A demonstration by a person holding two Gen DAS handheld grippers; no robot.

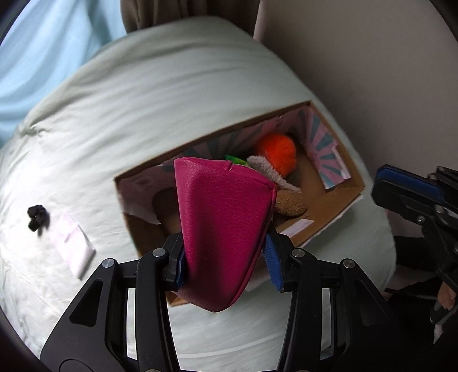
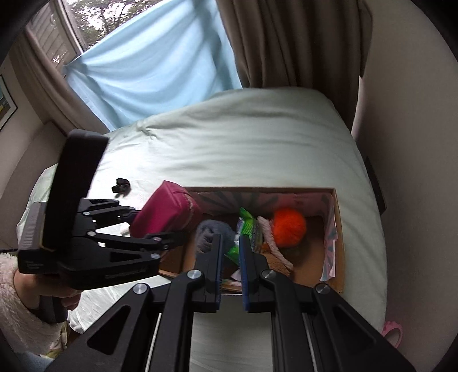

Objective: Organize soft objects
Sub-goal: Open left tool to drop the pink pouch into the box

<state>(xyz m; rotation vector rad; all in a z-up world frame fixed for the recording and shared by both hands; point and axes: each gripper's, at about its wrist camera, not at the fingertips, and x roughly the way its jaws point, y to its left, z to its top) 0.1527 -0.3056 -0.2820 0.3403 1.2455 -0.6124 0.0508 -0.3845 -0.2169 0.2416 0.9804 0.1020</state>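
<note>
Pouch (image 1: 223, 229) in left gripper (image 1: 224, 263), long axis upright

A bedroom seen from above a bed (image 2: 243, 137) covered in a pale, wrinkled, mint-white duvet that fills most of the view. Behind the bed, a window (image 2: 94, 20) at upper left shows trees and daylight outside. A light blue sheet (image 2: 148, 68) hangs across the window's lower part. Brown curtains (image 2: 286, 43) hang in folds beside it. A plain off-white wall (image 2: 409, 143) runs along the bed's right side. At far left, the edge of 1 framed picture (image 2: 5, 103) shows on another wall. The light is soft and dim.
</note>
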